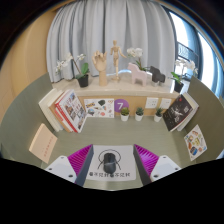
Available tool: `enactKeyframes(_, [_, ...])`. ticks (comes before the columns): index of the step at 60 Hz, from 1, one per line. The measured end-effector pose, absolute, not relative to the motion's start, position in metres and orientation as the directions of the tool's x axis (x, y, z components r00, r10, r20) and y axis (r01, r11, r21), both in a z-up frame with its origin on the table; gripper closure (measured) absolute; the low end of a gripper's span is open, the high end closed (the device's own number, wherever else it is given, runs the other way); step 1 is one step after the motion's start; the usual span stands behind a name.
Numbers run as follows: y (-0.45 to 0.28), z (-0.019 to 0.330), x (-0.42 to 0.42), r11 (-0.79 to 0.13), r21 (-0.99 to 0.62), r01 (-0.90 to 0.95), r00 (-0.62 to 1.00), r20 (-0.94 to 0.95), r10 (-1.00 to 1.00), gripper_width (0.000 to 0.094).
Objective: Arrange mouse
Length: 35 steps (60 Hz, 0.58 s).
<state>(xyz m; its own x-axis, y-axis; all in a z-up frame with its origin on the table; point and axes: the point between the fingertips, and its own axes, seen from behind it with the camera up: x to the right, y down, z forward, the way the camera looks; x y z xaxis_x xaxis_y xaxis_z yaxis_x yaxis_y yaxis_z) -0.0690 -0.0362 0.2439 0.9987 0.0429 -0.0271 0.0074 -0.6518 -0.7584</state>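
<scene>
**Mouse between parted fingers on round table**

The gripper (111, 163) stands with its two fingers spread apart, the magenta pads (79, 161) facing inward on either side. A dark mouse (108, 158) lies on the table (40, 122) in the gap between the fingers, resting on its own support; space shows between it and each pad, so neither finger presses on it. A white card or label with printed characters (110, 175) lies just below the mouse, between the fingertips (the print is too small to read).

The table surface is a muted olive-grey. Beyond the fingers, a low wooden shelf (112, 95) spans the far side of the table. On top of it stand a white orchid in a pot (81, 72), a wooden jointed mannequin figure (115, 55), and white block letters (148, 74). Inside the shelf sits a purple card bearing a "7" (120, 104). Two small potted plants (125, 113) stand on the table just ahead of the shelf.

To the left of the fingers, a book or box with a red and white cover (68, 110) leans upright, and a pale flat booklet (42, 141) lies nearer. To the right, magazines (195, 141) lie flat beside a dark framed item (177, 112). Grey curtains (100, 25) hang behind the whole arrangement
</scene>
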Motion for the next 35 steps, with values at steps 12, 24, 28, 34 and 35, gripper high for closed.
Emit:
enactKeyframes(12, [-0.054,0.267,-0.059,-0.616,-0.787,-0.012,0.999,-0.036,0.027,0.0141])
enactKeyframes(24, [-0.067,0.268,-0.042,-0.618,-0.787,-0.005,1.0,-0.016,0.013,0.0142])
enactKeyframes(28, [-0.071,0.266,-0.038,-0.622,-0.783,-0.011,1.0,-0.021,0.009,0.0141])
enactKeyframes(34, [-0.077,0.264,-0.037,-0.629,-0.777,-0.03,0.999,-0.04,0.001,0.0148])
enactKeyframes(35, [-0.077,0.264,-0.037,-0.629,-0.777,-0.035,0.999,-0.045,0.0,0.0149])
